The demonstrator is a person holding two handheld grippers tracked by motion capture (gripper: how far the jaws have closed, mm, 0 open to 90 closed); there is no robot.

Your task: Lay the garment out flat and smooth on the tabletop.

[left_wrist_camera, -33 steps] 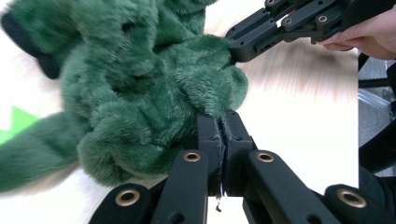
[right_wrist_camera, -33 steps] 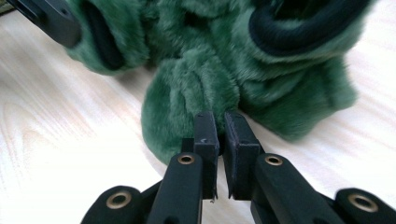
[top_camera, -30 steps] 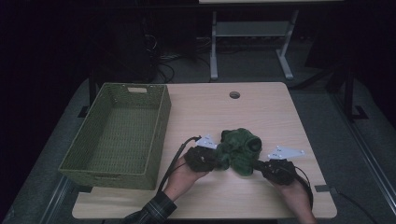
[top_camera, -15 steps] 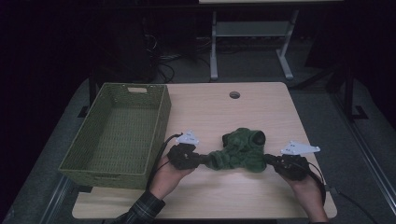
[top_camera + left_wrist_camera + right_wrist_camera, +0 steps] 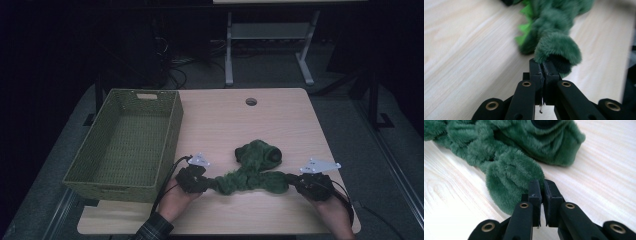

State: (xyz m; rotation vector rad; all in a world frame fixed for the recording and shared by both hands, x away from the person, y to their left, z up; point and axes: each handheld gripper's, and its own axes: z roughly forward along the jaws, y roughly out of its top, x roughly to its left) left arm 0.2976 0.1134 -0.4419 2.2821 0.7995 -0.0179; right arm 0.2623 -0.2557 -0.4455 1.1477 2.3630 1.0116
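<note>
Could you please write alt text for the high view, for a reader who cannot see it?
Two hand-held claws, the left claw and the right claw, grip opposite ends of a dark green fuzzy plush garment stretched across a light wooden table. An empty green woven rectangular basket sits at the table's left.

Left gripper [image 5: 212, 183] near the front edge of the table [image 5: 235, 125], jaws squeezed tight together, right gripper [image 5: 292, 180] well apart from it along that edge, jaws pinched together too, both hands low
</note>
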